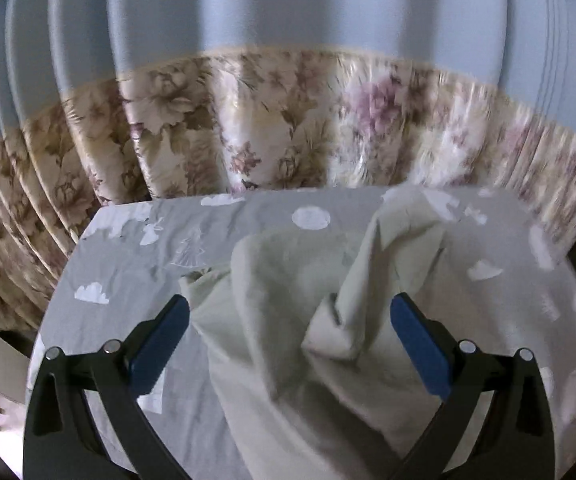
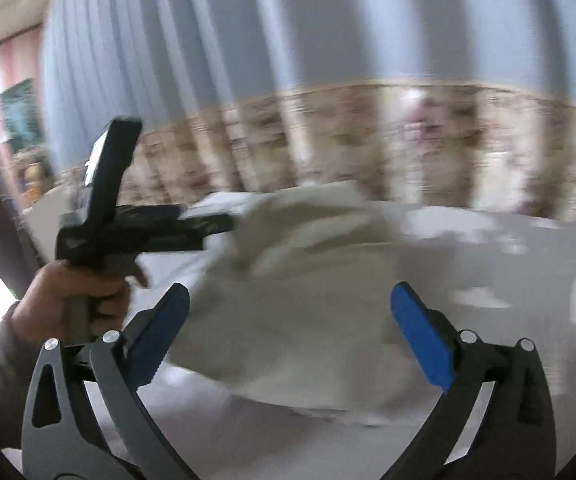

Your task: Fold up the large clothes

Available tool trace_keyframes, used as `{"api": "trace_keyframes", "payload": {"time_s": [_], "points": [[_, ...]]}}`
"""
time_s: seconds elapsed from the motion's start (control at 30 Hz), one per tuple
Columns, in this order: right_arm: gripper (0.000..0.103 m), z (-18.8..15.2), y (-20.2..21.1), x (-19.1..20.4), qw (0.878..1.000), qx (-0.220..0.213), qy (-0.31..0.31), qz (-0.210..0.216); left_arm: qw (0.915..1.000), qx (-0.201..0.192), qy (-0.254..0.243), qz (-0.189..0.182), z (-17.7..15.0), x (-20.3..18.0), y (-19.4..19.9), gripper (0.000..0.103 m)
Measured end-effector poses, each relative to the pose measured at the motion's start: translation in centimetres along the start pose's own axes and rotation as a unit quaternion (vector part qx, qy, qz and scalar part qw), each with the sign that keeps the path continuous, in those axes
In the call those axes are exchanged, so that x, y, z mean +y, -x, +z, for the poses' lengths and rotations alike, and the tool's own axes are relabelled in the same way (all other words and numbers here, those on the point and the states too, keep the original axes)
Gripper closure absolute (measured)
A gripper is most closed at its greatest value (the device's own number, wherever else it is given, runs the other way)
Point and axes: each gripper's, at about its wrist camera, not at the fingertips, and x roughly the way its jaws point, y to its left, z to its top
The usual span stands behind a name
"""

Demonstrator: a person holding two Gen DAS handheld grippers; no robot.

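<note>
A large pale cream garment (image 1: pixel 308 292) lies crumpled on a table with a grey cloth with white cloud prints (image 1: pixel 128 264). My left gripper (image 1: pixel 288 308) is open above the garment's near part, its blue pads (image 1: pixel 160 344) wide apart and holding nothing. In the right wrist view the garment (image 2: pixel 300 280) is blurred. My right gripper (image 2: pixel 288 300) is open and empty in front of it. The left gripper also shows there (image 2: pixel 212 224), held by a hand at the garment's left edge; its jaws are blurred.
A curtain, blue above and floral below (image 1: pixel 272 128), hangs right behind the table's far edge. The table's left edge (image 1: pixel 60 280) drops to a dark floor. A doorway and shelves (image 2: pixel 16 140) lie far left in the right wrist view.
</note>
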Motion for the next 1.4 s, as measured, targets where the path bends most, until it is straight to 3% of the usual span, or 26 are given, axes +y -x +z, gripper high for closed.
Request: {"api": "trace_keyframes", "payload": {"time_s": [0.07, 0.13, 0.17, 0.2, 0.27, 0.33, 0.4, 0.47, 0.63, 0.73, 0.83, 0.87, 1.0, 1.07, 1.13, 1.2, 1.3, 1.4], "points": [[0.003, -0.1, 0.4, -2.9, 0.999, -0.001, -0.035, -0.004, 0.9997, 0.024, -0.001, 0.005, 0.1, -0.8, -2.1, 0.002], [0.003, -0.3, 0.8, -4.5, 0.999, -0.003, -0.047, -0.003, 0.9973, 0.057, 0.026, -0.038, -0.1, -0.9, -4.1, 0.003], [0.003, -0.3, 0.4, -4.9, 0.999, 0.001, -0.046, -0.007, 0.9948, 0.071, 0.032, -0.065, -0.1, -1.4, -4.9, 0.008], [0.003, -0.3, -0.2, -5.3, 0.999, 0.009, -0.043, -0.008, 0.9941, 0.075, 0.021, -0.076, 0.0, -2.2, -5.3, 0.036], [0.003, -0.3, -1.3, -5.3, 0.999, 0.02, -0.036, -0.01, 0.9931, 0.077, 0.001, -0.088, 0.1, -3.4, -5.3, 0.069], [0.003, 0.1, -2.9, -4.8, 0.999, 0.037, -0.022, -0.015, 0.9943, 0.064, -0.007, -0.085, 0.4, -3.7, -4.5, 0.081], [0.003, 0.6, -4.3, -3.7, 0.999, 0.045, -0.005, -0.018, 0.9953, 0.052, -0.023, -0.078, 0.9, -3.1, -3.2, 0.084], [0.003, 0.9, -5.5, -2.3, 0.998, 0.051, 0.015, -0.025, 0.9967, 0.036, -0.06, -0.042, 1.1, -2.9, -1.6, 0.086], [0.003, 0.6, -8.0, 1.6, 0.996, 0.06, 0.057, -0.032, 0.9945, 0.005, -0.101, 0.027, 1.3, 0.6, 2.2, 0.086], [0.003, -1.2, -10.0, 4.0, 0.992, 0.079, 0.09, -0.038, 0.991, 0.02, -0.115, 0.065, 0.1, 2.6, 1.2, 0.081], [0.003, -3.4, -12.2, 5.8, 0.984, 0.096, 0.133, -0.073, 0.9924, 0.072, -0.091, 0.042, -2.6, 5.1, -3.1, 0.066], [0.003, -3.9, -12.5, 6.0, 0.982, 0.097, 0.139, -0.078, 0.9922, 0.084, -0.078, 0.047, -4.1, 5.7, -4.8, 0.052], [0.003, -6.2, -14.1, 6.1, 0.975, 0.099, 0.165, -0.113, 0.9973, 0.057, -0.01, 0.045, -6.0, 7.6, -4.7, 0.032], [0.003, -6.8, -14.1, 5.7, 0.977, 0.092, 0.151, -0.115, 0.9981, 0.036, 0.026, 0.041, -6.3, 8.3, -2.6, 0.032], [0.003, -6.9, -14.1, 5.9, 0.974, 0.086, 0.162, -0.133, 0.9978, -0.001, 0.034, 0.056, -6.2, 8.0, 0.4, 0.032], [0.003, -6.9, -14.1, 6.2, 0.971, 0.081, 0.171, -0.146, 0.9977, -0.025, 0.04, 0.049, -6.1, 7.1, 2.5, 0.027], [0.003, -6.5, -13.8, 5.7, 0.975, 0.079, 0.152, -0.139, 0.9986, -0.025, 0.034, 0.033, -6.3, 5.1, 2.6, 0.026], [0.003, -5.0, -11.9, 4.3, 0.986, 0.055, 0.107, -0.119, 0.9985, 0.006, 0.014, 0.053, -7.2, 3.9, -0.2, 0.026]]}}
